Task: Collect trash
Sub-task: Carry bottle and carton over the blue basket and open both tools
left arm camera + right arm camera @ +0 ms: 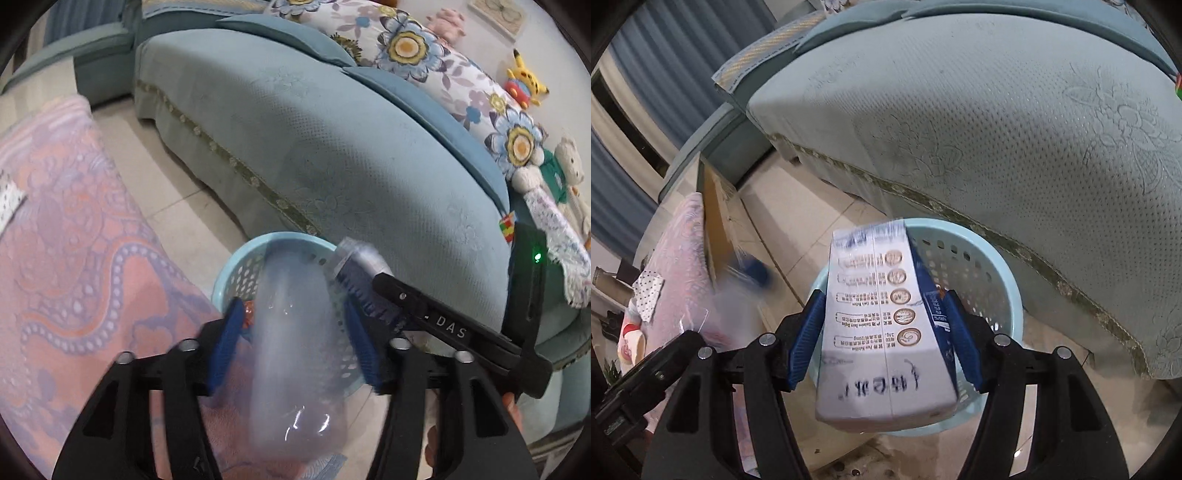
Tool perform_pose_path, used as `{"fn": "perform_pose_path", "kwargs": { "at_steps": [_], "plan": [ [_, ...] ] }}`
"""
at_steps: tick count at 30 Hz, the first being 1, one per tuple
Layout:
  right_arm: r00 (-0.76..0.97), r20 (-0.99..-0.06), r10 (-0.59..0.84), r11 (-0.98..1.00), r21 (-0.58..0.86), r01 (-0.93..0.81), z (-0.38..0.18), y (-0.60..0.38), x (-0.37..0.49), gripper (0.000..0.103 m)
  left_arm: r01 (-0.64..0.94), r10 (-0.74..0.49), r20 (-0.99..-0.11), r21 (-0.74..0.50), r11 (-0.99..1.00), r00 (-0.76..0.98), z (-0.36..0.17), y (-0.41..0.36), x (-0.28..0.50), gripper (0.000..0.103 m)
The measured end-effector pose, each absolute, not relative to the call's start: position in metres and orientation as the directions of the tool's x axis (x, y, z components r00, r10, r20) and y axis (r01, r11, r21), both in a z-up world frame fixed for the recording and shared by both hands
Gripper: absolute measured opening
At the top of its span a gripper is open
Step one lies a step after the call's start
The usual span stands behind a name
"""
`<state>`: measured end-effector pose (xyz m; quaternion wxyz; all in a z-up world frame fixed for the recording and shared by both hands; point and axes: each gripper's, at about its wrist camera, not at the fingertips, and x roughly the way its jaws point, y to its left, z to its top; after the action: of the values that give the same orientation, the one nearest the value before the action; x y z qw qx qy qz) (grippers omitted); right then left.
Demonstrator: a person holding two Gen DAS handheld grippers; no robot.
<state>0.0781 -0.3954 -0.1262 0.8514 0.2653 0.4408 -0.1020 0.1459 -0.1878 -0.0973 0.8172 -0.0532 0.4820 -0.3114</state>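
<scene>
Step in hand: the drop-off. Both items are at the bin, not yet in it.

L gripper (293, 314): a clear plastic bottle (295, 350) sits between the jaws, neck pointing ahead & down toward the pale-blue basket (240, 266), which is just ahead of and below the jaw tips. The bottle is heavily smeared. The blue pads (225, 343) look to stand a bit off its sides, so I read the jaws as half-wide and not gripping, prob. letting it go. I can't tell for sure through the blur.

R gripper (882, 299): the jaws are clamped on a white/blue milk carton (882, 332), w/ pads touching both sides, long axis along the jaws and far end out past the tips. The basket is directly beyond and under it. In the L view the carton shows just right of the L jaws, so the two tools are close side by side over the same rim.

The basket stands on the floor tiles, between the sofa (332, 147) ahead of the jaws and the pink-cloth worktop (74, 240) to their left.

Next move, as I judge it:
- L: the bottle needs to clear the pads and go inside the rim; spread wider if it hangs up.
- R: open the jaws once the carton's far end is over the opening, not the rim.
- Risk: the two items or tools may knock, and the light basket may tip.
</scene>
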Motion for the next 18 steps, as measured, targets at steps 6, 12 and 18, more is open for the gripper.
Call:
{"fn": "perform_pose_path", "kwargs": {
  "at_steps": [6,12,18],
  "plan": [
    [0.592,-0.803,0.066,0.835,0.369,0.407,-0.126,-0.394,0.079,0.062,0.439,-0.554,-0.751,-0.387,0.811,0.360,-0.098,-0.171,0.146,0.059],
    [0.627,-0.775,0.079,0.857,0.374,0.354,-0.112,-0.381,0.078,0.062,0.430,-0.561,-0.734,-0.395,0.812,0.383,-0.088,-0.153,0.141,0.059],
    [0.700,-0.705,0.113,0.901,0.370,0.227,-0.073,-0.341,0.080,0.062,0.404,-0.543,-0.701,-0.378,0.833,0.463,-0.061,-0.118,0.133,0.059]
  ]
}}
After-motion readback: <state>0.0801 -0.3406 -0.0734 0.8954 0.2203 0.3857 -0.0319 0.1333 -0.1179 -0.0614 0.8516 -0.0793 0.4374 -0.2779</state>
